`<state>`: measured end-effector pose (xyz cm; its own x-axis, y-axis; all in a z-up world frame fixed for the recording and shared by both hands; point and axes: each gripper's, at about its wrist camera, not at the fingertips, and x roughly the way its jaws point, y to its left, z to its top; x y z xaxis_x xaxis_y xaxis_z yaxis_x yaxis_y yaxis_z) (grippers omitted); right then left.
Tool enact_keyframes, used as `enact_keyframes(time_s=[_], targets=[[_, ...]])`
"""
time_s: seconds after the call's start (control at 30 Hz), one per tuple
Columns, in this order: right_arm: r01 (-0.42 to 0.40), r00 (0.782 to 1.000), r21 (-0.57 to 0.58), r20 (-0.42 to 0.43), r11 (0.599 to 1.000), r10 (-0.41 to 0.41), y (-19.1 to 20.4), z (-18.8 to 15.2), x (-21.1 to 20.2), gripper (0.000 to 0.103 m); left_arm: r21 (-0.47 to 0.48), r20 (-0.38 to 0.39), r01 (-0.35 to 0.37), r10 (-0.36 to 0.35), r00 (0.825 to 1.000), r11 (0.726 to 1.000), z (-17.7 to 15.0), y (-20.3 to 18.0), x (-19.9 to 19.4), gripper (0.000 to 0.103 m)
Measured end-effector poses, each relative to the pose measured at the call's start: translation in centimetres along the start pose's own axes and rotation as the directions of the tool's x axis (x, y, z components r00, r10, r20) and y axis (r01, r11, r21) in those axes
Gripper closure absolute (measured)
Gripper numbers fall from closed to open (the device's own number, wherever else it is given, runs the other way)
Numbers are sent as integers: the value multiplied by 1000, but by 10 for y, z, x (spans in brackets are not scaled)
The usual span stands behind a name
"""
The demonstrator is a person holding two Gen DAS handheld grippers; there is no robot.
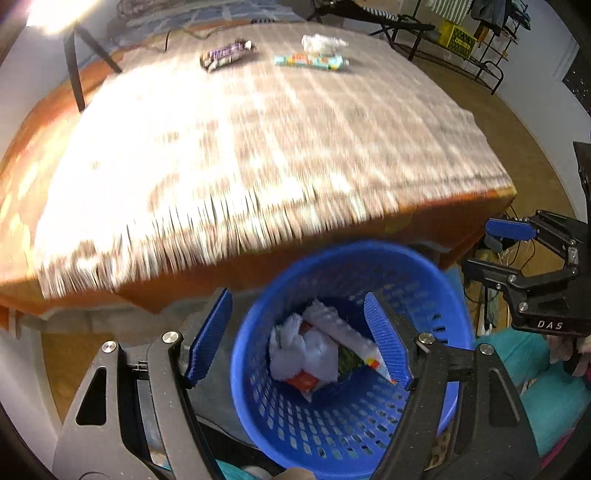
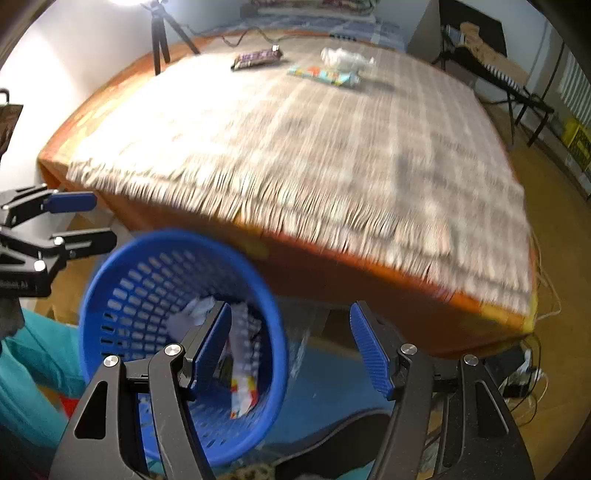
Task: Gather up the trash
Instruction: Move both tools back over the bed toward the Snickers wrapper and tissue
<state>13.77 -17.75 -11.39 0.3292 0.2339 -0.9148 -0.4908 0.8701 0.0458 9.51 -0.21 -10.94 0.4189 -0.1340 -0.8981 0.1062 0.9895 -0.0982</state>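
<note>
A blue perforated basket (image 1: 436, 295) stands on the floor below the table's near edge and holds crumpled paper and wrappers (image 1: 317, 350). My left gripper (image 1: 299, 336) is open and empty right above the basket's mouth. My right gripper (image 2: 291, 347) is open and empty beside the basket (image 2: 122, 280), to its right. On the far side of the table lie a dark purple candy bar (image 1: 227, 54), a light blue snack wrapper (image 1: 312, 61) and a crumpled white plastic piece (image 1: 323, 42). They show in the right wrist view too: bar (image 2: 256, 59), wrapper (image 2: 325, 75), plastic (image 2: 345, 57).
The table has a checked fringed cloth (image 1: 240, 147) over an orange cover. A tripod (image 2: 160, 33) stands at the table's far left. Cables and a power strip (image 2: 524, 373) lie on the floor at right. Folding racks (image 1: 461, 40) stand beyond the table.
</note>
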Motion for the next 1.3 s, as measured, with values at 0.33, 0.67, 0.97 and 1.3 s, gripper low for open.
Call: enact_keyframes(time_s=[0.33, 0.67, 0.97, 1.3], targets=[[-49, 994, 65, 96, 997, 43, -32, 48, -8, 25, 17, 67, -20, 19, 998, 1000, 59, 19, -3, 26], [-58, 981, 114, 191, 992, 36, -65, 109, -8, 24, -27, 116, -20, 23, 993, 999, 115, 47, 7, 26], [-31, 980, 89, 197, 996, 13, -79, 166, 19, 24, -65, 134, -33, 42, 990, 997, 148, 68, 18, 26], [7, 988, 43, 157, 999, -14, -79, 231, 75, 24, -60, 116, -68, 74, 990, 996, 166, 84, 37, 26]])
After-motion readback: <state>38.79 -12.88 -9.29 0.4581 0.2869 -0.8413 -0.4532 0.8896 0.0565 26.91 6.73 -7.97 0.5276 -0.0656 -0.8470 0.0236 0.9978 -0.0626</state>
